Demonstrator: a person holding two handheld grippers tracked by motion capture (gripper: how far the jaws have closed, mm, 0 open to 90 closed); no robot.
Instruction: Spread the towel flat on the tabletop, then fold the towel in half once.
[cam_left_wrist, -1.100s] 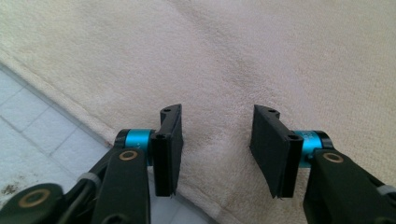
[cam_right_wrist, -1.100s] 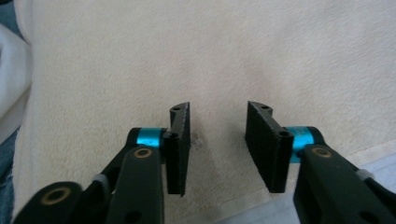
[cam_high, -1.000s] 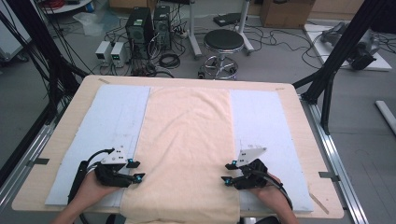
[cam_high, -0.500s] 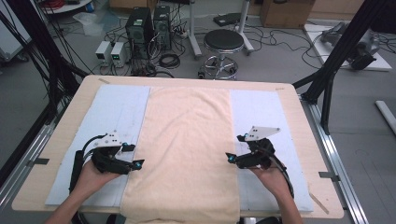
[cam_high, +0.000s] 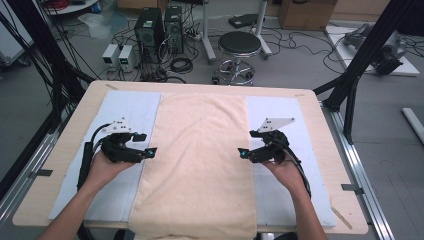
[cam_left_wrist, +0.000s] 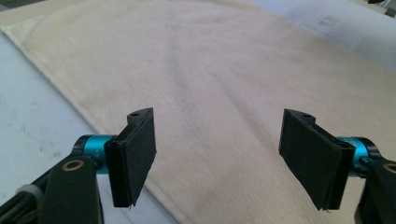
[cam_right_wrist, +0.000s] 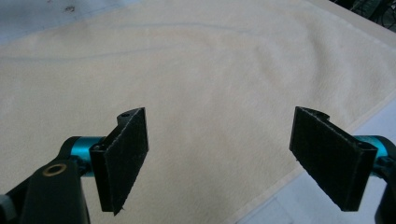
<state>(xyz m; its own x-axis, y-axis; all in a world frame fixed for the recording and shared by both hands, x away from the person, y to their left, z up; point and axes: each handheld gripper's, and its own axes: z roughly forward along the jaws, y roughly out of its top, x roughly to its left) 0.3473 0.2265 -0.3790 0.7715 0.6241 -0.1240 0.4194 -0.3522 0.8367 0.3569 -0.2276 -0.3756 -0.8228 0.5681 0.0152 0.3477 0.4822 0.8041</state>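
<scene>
1. The left tongs (cam_high: 150, 151) hover above the left edge of the cream towel (cam_high: 200, 165); compared with a second ago they sit farther up the tabletop (cam_high: 320, 107), their jaws have just been opening, and nothing lies between them.
2. The towel lies flat on the blue mat (cam_high: 132, 107), so the fold looks released.
3. The right tongs (cam_high: 242, 153) mirror them at the right edge, likewise released and empty.
</scene>
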